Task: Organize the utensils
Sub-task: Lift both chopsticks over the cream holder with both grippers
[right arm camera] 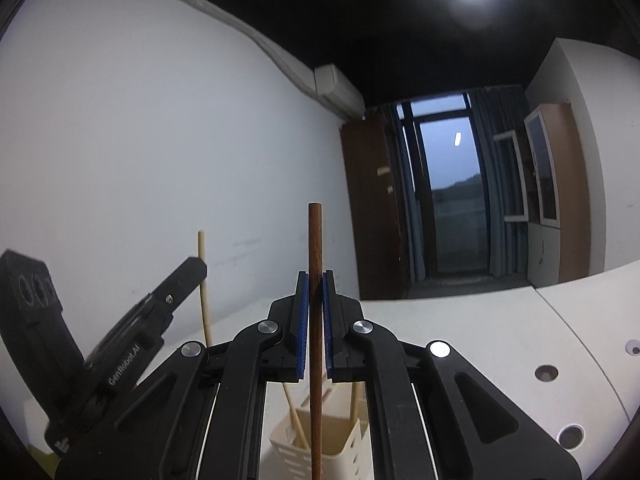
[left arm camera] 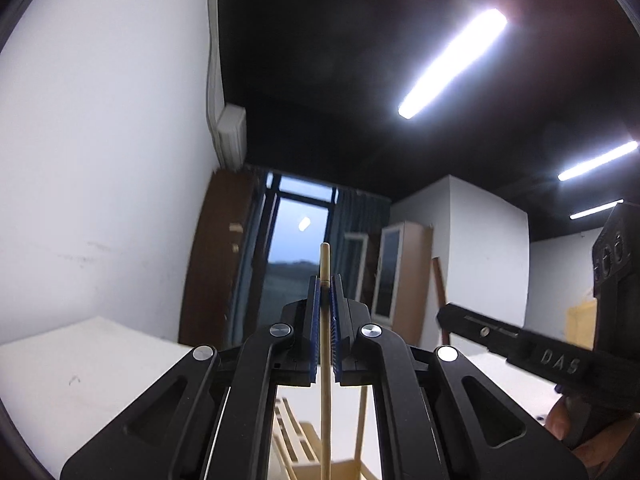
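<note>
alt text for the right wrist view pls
The right gripper is shut on an upright dark brown chopstick above a cream slotted utensil holder on a white table; the left gripper holds a pale chopstick.

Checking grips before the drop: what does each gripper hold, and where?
Left gripper: pale chopstick, near its top. Right gripper: dark chopstick, likewise.

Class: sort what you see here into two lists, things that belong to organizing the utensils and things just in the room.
Part of the job:
- pale wooden chopstick in left claw
- dark brown wooden chopstick in right claw
- cream slotted plastic utensil holder

Just there:
- white wall air conditioner
- brown wooden cabinet
</note>
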Action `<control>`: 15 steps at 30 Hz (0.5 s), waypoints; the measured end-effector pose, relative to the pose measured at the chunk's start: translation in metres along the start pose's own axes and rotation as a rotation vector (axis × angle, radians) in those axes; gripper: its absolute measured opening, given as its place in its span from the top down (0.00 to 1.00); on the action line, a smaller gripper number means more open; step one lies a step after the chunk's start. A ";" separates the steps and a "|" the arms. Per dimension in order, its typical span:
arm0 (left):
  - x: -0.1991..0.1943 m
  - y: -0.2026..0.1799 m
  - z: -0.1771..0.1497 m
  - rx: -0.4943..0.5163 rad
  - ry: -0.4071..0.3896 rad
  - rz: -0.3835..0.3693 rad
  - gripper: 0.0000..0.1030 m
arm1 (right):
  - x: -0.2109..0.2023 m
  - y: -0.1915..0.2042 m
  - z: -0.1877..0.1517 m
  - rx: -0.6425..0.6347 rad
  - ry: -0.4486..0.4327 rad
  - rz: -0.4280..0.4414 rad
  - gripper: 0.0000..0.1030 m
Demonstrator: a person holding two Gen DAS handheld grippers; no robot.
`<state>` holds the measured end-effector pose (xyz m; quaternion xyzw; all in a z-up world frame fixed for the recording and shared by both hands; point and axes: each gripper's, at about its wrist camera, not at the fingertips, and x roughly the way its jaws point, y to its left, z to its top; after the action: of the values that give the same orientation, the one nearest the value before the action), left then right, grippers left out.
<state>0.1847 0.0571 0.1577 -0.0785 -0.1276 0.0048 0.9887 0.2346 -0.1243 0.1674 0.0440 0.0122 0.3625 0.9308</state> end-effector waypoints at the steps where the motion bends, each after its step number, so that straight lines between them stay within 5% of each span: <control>1: -0.001 -0.002 -0.001 0.007 -0.014 0.010 0.96 | 0.000 -0.001 0.000 0.002 -0.019 0.004 0.93; 11: 0.016 -0.002 -0.009 -0.009 -0.037 -0.021 0.96 | -0.011 -0.013 0.015 0.039 -0.232 0.042 0.93; 15: 0.023 -0.001 -0.014 0.021 -0.053 -0.012 0.96 | -0.001 -0.015 0.013 0.025 -0.243 0.047 0.93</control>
<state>0.2100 0.0548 0.1503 -0.0670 -0.1539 0.0022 0.9858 0.2448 -0.1368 0.1793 0.0994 -0.0970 0.3759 0.9162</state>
